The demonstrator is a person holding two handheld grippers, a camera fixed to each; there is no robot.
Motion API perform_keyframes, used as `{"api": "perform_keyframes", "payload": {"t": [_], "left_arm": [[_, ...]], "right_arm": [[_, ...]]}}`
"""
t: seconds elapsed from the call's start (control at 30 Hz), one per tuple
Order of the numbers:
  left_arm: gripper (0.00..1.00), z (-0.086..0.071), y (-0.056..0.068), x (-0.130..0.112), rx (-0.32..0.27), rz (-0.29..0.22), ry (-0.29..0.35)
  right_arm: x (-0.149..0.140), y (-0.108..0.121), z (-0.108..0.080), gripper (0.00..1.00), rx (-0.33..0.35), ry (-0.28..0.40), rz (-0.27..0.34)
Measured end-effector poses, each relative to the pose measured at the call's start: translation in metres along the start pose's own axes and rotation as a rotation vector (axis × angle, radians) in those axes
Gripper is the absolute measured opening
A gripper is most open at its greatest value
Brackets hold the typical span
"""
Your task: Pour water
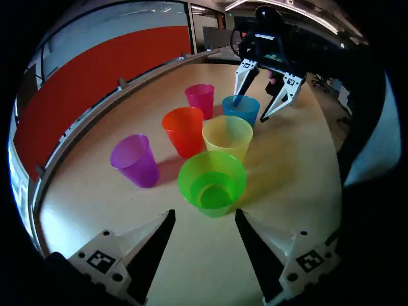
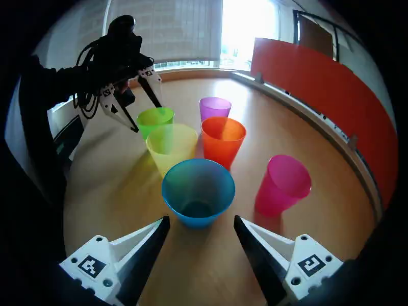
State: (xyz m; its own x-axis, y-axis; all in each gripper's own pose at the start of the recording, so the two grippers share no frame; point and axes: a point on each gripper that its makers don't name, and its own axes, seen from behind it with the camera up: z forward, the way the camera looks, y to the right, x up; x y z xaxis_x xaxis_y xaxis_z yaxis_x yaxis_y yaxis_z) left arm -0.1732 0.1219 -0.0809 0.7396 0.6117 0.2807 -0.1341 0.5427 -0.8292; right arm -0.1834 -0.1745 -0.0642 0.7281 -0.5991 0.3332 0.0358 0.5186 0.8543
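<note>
Several coloured plastic cups stand upright in a cluster on a wooden table (image 1: 290, 168). In the left gripper view, the green cup (image 1: 211, 183) is nearest, just ahead of my open left gripper (image 1: 204, 214). Behind it are the yellow cup (image 1: 228, 135), orange cup (image 1: 183, 130), purple cup (image 1: 135, 159), magenta cup (image 1: 200, 98) and blue cup (image 1: 240, 108). My right gripper (image 1: 250, 107) hovers open by the blue cup. In the right gripper view, the blue cup (image 2: 199, 191) sits just ahead of my open right gripper (image 2: 200, 219), and the left gripper (image 2: 149, 118) stands open at the green cup (image 2: 154, 118).
A red wall panel (image 1: 102, 71) runs along the table's far edge behind a raised rim (image 1: 92, 115). A bright window (image 2: 239, 30) lies beyond the table end. A dark sleeve (image 2: 41, 102) holds the left gripper. Bare tabletop (image 2: 316, 132) spreads around the cups.
</note>
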Motion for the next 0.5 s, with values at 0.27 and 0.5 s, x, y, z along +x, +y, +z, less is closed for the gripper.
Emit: {"api": "perform_keyframes", "payload": {"t": [0.27, 0.5], "left_arm": [[0.86, -0.015, -0.007, -0.010, 0.051, -0.018, -0.012], [0.86, -0.026, -0.008, -0.018, 0.087, -0.045, -0.005]], "right_arm": [[-0.007, -0.001, -0.015, 0.97, -0.038, 0.003, 0.014], [-0.010, -0.001, -0.027, 0.97, -0.082, 0.008, 0.049]]}}
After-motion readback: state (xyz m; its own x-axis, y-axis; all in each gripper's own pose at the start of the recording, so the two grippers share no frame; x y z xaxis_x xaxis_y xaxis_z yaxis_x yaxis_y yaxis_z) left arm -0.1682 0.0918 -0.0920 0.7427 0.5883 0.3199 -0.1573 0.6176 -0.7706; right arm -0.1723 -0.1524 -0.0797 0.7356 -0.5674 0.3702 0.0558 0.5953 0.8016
